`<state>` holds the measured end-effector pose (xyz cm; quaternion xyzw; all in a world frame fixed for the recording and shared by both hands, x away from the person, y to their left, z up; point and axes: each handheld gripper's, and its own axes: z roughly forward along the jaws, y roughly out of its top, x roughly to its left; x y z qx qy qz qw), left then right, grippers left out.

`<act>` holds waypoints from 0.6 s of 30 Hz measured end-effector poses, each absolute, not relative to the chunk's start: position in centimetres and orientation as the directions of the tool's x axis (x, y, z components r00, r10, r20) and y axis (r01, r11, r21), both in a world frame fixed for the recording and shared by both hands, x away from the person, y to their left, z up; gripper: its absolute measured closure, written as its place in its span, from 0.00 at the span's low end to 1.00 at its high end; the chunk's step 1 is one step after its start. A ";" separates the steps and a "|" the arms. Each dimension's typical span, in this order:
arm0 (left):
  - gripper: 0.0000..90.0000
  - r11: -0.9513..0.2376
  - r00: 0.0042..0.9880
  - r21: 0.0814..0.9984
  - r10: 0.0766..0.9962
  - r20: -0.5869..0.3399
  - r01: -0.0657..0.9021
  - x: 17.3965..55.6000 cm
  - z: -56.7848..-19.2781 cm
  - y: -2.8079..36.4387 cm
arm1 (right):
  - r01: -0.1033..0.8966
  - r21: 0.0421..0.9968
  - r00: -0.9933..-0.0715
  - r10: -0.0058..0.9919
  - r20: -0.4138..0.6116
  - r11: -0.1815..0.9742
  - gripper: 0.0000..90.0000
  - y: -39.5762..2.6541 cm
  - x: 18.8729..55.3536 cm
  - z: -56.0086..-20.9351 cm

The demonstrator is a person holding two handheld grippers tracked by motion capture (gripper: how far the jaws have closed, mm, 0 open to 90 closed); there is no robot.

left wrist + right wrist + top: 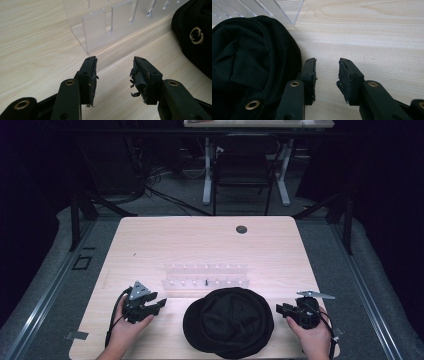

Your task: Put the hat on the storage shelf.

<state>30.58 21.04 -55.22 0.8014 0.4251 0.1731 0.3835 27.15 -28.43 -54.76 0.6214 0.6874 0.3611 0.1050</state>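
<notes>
A black cap [228,321] lies on the wooden table [150,240] near its front edge, between both hands. Its fabric [249,67] sits left of the right jaws, and its metal logo [196,35] shows at the far right of the left gripper view. My left gripper [161,304] rests left of the cap, open, nothing between its jaws [113,72]. My right gripper [280,309] rests right of the cap, open and empty [327,75], its left jaw close beside the cap's edge. A clear acrylic rack [206,279] stands just behind the cap.
The rack [105,27] has slotted walls and a small dark pin [206,281] stands in it. A round dark grommet [241,229] sits in the table's far side. A chair [243,172] and desk legs stand beyond the table.
</notes>
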 end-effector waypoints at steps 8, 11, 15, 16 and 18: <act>0.62 -0.339 0.575 0.765 0.816 -0.050 0.547 30.5 -55.0 21.1 | 0.779 0.626 -0.204 0.924 0.323 -0.047 0.75 -28.8 27.2 -54.1; 0.62 -0.352 0.583 0.763 0.811 -0.040 0.542 30.4 -55.0 20.9 | 0.790 0.613 -0.234 0.913 0.335 -0.023 0.75 -28.6 27.4 -53.0; 0.62 -0.361 0.593 0.762 0.805 -0.037 0.537 30.3 -54.9 20.7 | 0.812 0.584 -0.254 0.906 0.338 0.010 0.74 -28.2 27.9 -51.9; 0.62 -0.361 0.593 0.762 0.805 -0.037 0.537 30.3 -54.9 20.7 | 0.812 0.584 -0.254 0.906 0.338 0.010 0.74 -28.2 27.9 -51.9; 0.62 -0.354 0.592 0.766 0.805 -0.043 0.537 30.2 -54.8 20.6 | 0.820 0.572 -0.259 0.904 0.339 0.020 0.73 -27.9 28.2 -51.6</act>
